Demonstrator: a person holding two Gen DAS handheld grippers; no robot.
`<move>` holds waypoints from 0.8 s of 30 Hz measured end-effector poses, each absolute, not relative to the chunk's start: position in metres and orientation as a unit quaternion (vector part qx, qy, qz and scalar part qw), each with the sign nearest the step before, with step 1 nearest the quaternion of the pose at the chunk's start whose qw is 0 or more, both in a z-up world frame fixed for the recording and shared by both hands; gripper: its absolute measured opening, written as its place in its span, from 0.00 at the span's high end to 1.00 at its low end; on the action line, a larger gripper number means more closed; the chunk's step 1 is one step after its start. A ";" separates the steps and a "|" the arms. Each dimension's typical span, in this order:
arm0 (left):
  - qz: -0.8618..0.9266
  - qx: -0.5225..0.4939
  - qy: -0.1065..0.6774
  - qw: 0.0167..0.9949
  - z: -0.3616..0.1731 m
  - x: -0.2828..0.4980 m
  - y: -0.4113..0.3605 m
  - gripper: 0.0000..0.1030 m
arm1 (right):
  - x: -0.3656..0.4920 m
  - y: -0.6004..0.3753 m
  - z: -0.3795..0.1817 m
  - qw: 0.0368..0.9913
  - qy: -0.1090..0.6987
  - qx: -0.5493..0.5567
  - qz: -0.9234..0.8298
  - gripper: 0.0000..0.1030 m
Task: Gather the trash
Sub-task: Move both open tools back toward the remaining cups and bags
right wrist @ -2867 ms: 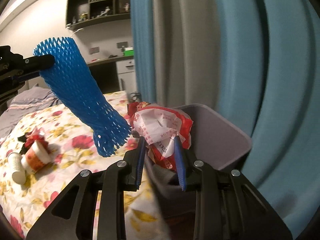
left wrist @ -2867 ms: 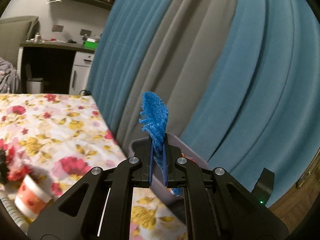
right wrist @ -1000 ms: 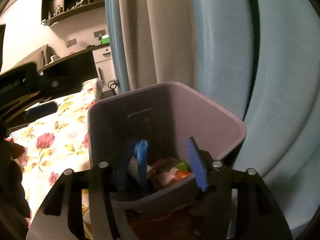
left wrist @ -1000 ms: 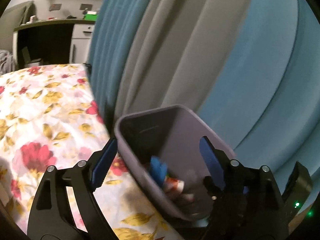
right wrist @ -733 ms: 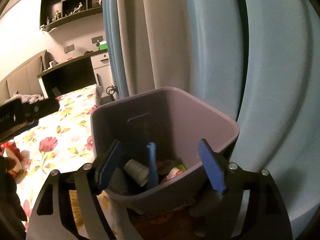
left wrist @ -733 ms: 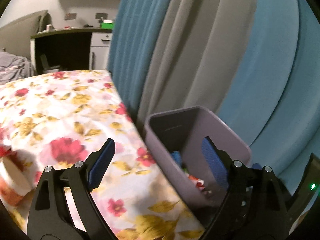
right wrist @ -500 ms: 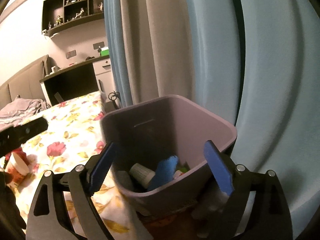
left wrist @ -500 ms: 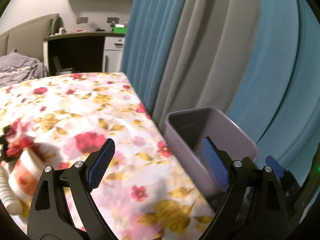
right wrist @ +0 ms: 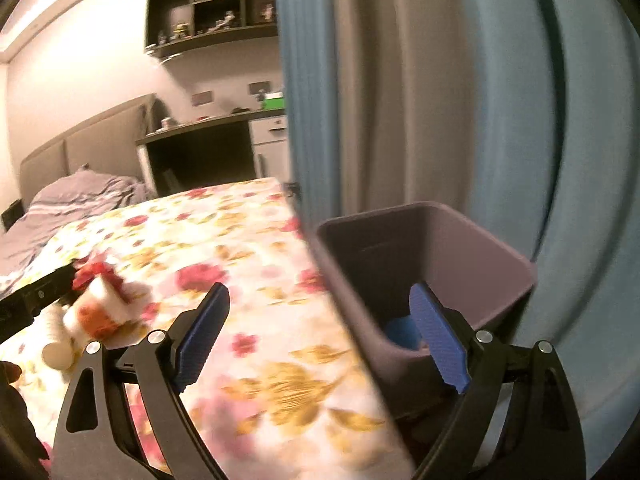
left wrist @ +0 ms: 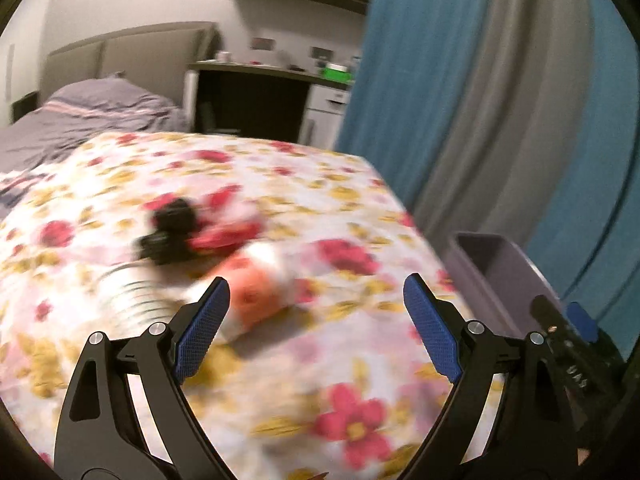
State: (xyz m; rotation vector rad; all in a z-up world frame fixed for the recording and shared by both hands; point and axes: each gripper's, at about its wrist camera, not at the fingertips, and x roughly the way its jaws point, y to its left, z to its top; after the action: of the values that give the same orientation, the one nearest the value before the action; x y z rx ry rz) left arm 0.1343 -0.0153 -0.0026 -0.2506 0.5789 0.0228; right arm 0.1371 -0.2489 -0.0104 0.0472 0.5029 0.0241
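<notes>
Trash on the bed, bin beside it

A blurred orange-and-white cup (left wrist: pixel 256 300) lies on its side on the floral bedspread, beside a ribbed white bottle (left wrist: pixel 132 296) and a red wrapper (left wrist: pixel 224 228). The purple-grey bin (right wrist: pixel 472 240) stands upright at the bed's edge, a blue piece (right wrist: pixel 400 330) inside.

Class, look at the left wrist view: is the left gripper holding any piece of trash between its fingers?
No. The left gripper is wide open, with only the floral bedspread showing between its blue pads.

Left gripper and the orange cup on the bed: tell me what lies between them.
Nothing but bare floral bedspread between the open left gripper and the cup; it lies just beyond the left finger. The left wrist view shows this, though blurred.
</notes>
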 end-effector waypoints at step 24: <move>0.139 -0.176 0.275 0.935 -0.022 0.081 0.135 0.15 | 0.163 -0.075 -0.028 0.941 0.293 -0.035 0.166 0.14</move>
State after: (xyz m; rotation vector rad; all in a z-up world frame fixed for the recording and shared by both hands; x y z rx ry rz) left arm 0.0811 0.1354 -0.0220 -0.3595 0.5617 0.2836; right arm 0.1632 -0.0750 -0.0279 -0.0713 0.5977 0.3387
